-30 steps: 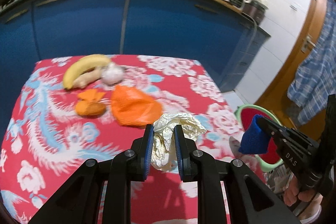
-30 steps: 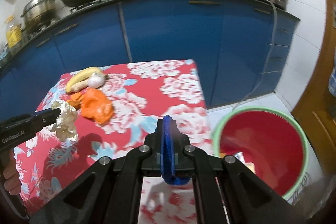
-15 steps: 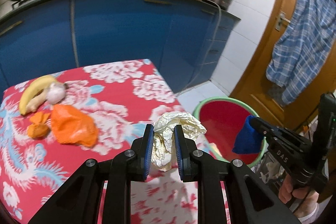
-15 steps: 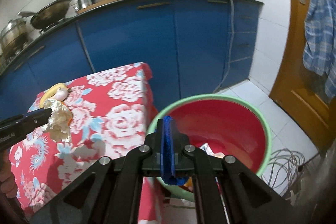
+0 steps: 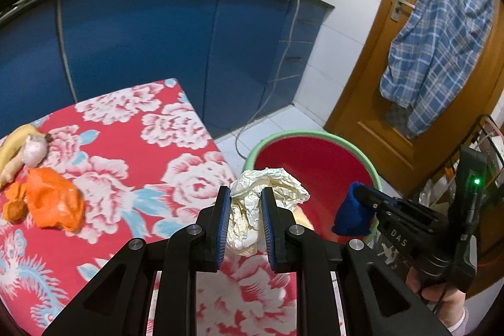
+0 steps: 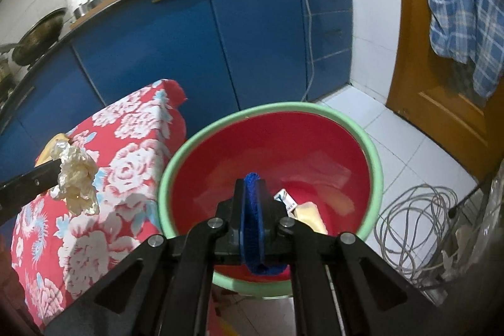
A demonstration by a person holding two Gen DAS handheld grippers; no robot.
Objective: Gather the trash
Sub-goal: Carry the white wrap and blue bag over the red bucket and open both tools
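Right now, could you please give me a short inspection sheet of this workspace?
Surface: floral tablecloth, edge beside the bin.
Job's things: cream crumpled wrapper; blue scrap; orange bag; red bin, litter inside.
Clutter: banana, garlic.
Grippers: left claw shut on wrapper; right claw over the bin, jaws just easing, scrap still between them.
Cables: grey coil on floor.
Surroundings: blue cabinets, checked shirt on door.

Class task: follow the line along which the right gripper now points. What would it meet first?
Probably the inside of the red bin, which lies straight ahead below the right gripper holding the blue cloth; depth is uncertain.
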